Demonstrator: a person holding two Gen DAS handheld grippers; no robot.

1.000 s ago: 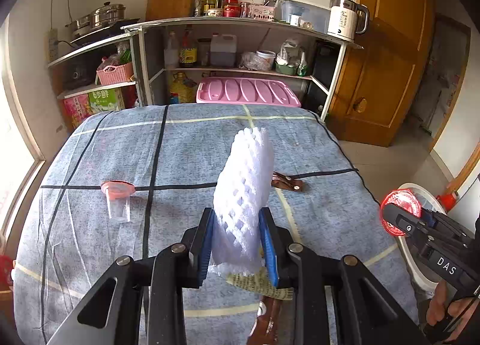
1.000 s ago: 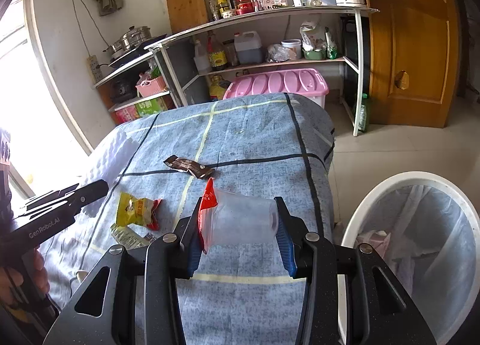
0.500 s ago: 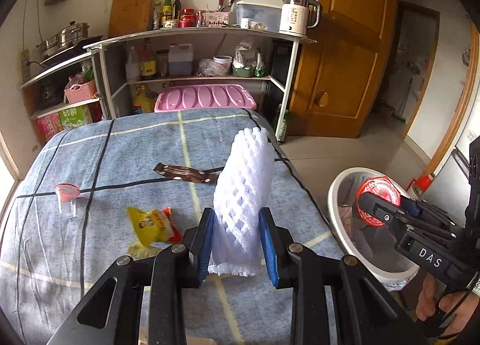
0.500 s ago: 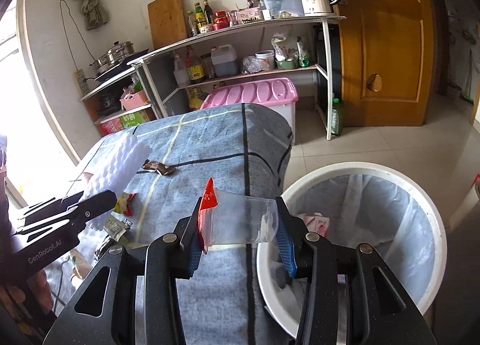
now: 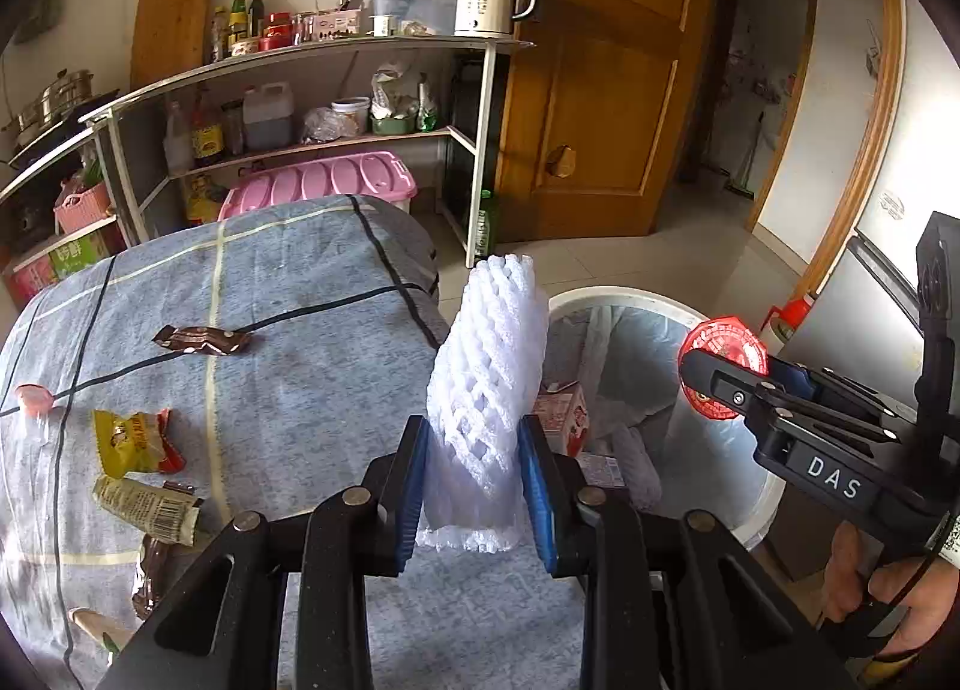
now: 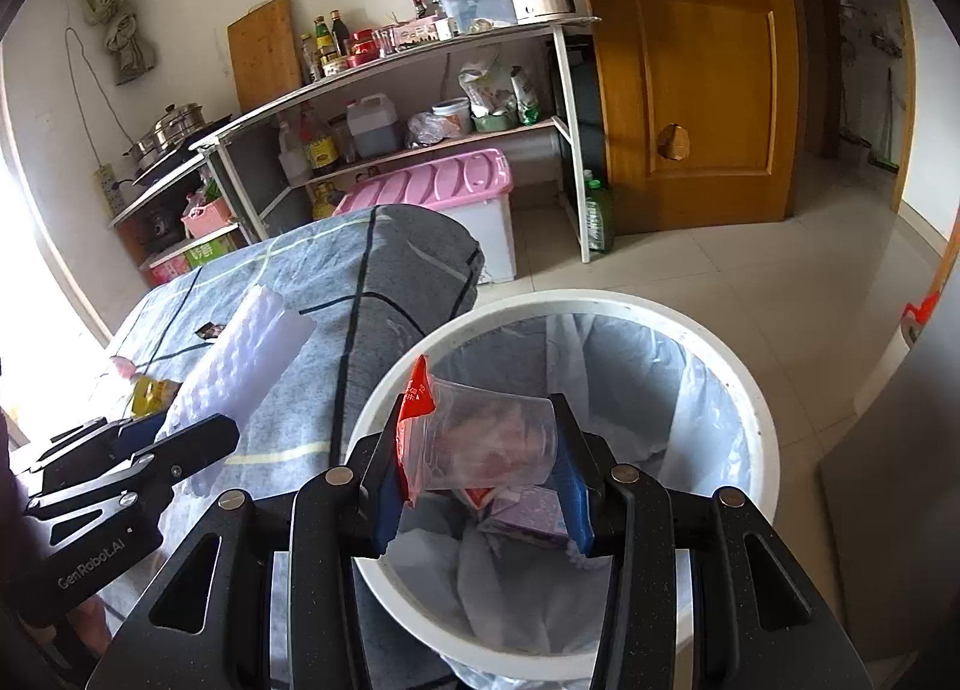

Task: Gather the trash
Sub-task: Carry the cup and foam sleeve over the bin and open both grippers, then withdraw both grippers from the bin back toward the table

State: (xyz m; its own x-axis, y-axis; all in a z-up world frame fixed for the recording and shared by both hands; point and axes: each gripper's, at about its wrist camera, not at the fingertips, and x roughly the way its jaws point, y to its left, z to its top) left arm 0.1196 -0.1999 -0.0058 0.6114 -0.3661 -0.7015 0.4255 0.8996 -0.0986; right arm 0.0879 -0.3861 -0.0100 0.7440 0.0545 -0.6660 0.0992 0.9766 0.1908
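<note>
My left gripper (image 5: pixel 474 486) is shut on a white foam net sleeve (image 5: pixel 489 372), which stands upright between the blue pads near the table's right edge. My right gripper (image 6: pixel 480 480) is shut on a clear plastic cup with a red lid (image 6: pixel 474 438), held sideways above the open white trash bin (image 6: pixel 738 384). The bin (image 5: pixel 762 510) is lined with a clear bag and holds cartons and wrappers. From the left wrist view the right gripper (image 5: pixel 720 372) shows over the bin with the red lid. The foam sleeve (image 6: pixel 240 360) also shows in the right wrist view.
The blue-grey table cloth (image 5: pixel 288 390) carries a brown wrapper (image 5: pixel 201 339), a yellow snack bag (image 5: pixel 132 441), a crumpled packet (image 5: pixel 150 513) and a clear cup with pink lid (image 5: pixel 33 399). Shelves (image 5: pixel 336 54), a pink-lidded box (image 5: pixel 318 183) and a wooden door (image 5: pixel 600 108) stand behind.
Both grippers have swung right from over the table toward the bin, each keeping its grip. The cup now hangs above the bin's opening and the foam sleeve has reached the table's right edge.
</note>
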